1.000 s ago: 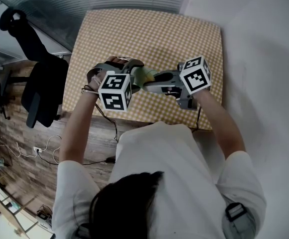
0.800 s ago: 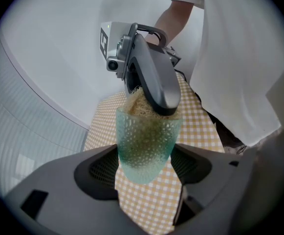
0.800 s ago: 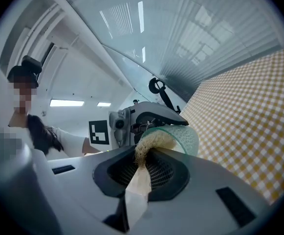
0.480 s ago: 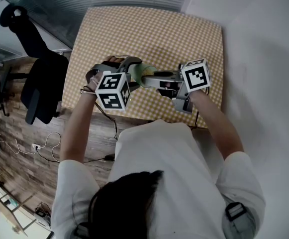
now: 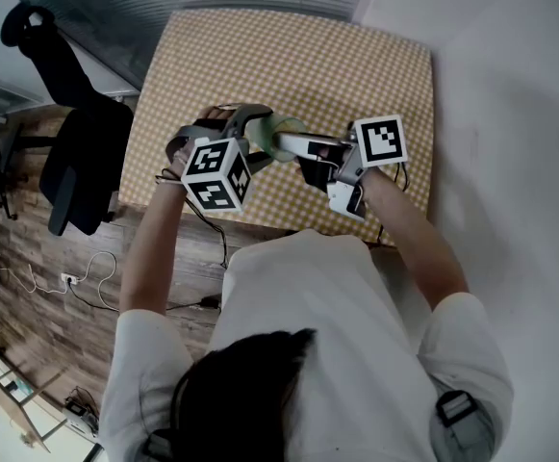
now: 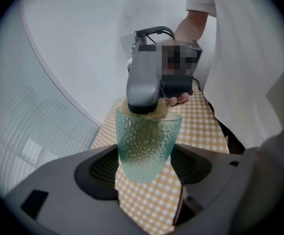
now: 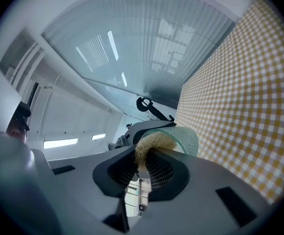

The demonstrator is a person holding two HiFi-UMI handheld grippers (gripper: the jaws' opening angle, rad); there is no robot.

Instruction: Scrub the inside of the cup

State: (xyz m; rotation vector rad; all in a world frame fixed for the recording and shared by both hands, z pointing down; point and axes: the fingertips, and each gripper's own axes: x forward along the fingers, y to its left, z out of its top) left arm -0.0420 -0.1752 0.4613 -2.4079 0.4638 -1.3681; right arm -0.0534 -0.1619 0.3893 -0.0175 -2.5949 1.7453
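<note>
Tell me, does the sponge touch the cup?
Touching. The left gripper view shows the sponge filling the mouth of the cup, pressed against its glass wall.

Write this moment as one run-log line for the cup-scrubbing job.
step: scrub | left gripper: shut on cup | right gripper: shut on scrubbing pad, pad inside cup mouth | below: checked table

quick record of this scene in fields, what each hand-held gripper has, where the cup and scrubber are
left hand-held gripper: shut on the cup, near its base
right hand-held gripper: shut on the scrubber
cup: green, dimpled, see-through, mouth facing the right hand-held gripper
scrubber: tan fibrous pad, pushed into the cup's mouth
table: covered by a yellow checked cloth
</note>
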